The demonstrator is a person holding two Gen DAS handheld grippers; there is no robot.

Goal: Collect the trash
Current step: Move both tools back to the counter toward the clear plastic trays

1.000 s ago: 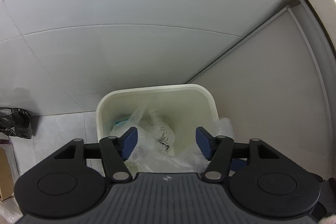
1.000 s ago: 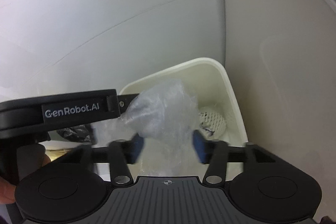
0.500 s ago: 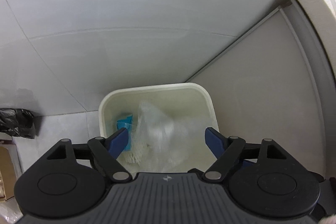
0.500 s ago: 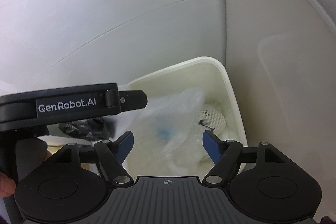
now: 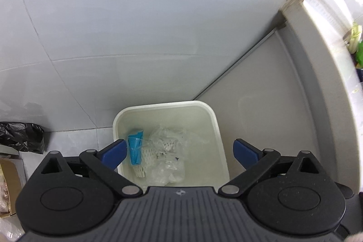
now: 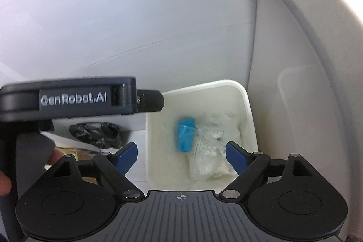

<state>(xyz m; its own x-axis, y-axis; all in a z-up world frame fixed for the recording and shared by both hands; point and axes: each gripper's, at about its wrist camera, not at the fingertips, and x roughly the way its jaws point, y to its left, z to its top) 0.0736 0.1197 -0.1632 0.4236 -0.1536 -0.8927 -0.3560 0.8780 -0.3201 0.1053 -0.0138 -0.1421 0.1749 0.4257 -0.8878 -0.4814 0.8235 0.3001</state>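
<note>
Both grippers hang above the bin [image 5: 216, 128], and the drop-off step looks finished: the left gripper [image 5: 179, 151] is spread wide with nothing between its blue pads [image 5: 113, 151], and the right gripper [image 6: 181, 152] is likewise released and empty. The trash lies inside the bin, at its bottom: a blue wrapper [image 5: 135, 147] toward the bin's left wall, a white foam net [image 5: 145, 162] touching it, and crumpled clear film [image 5: 169, 170] heaped over and beside the net. From the right view the same pile shows, the blue wrapper [image 6: 186, 132] leaning against the film [image 6: 204, 165]. The bin is a cream plastic tub, rectangular with rounded corners and a smooth rolled rim [image 6: 197, 86], standing in the corner where the tiled wall [image 5: 113, 26] meets a grey cabinet panel [image 5: 261, 83]. The wall tiles are glossy and pale. Left of the bin, on the floor, sits a wrinkled black bag [image 5: 21, 137], well apart from it, with a cardboard box [image 5: 10, 185] nearer the camera. The left gripper's body [image 6: 68, 98] crosses the right view just left of the bin's rim. I judge the next move to be leaving the bin to seek further litter; that calls for lifting both tools clear of the rim before turning, perhaps toward the black bag if it counts as trash.
</note>
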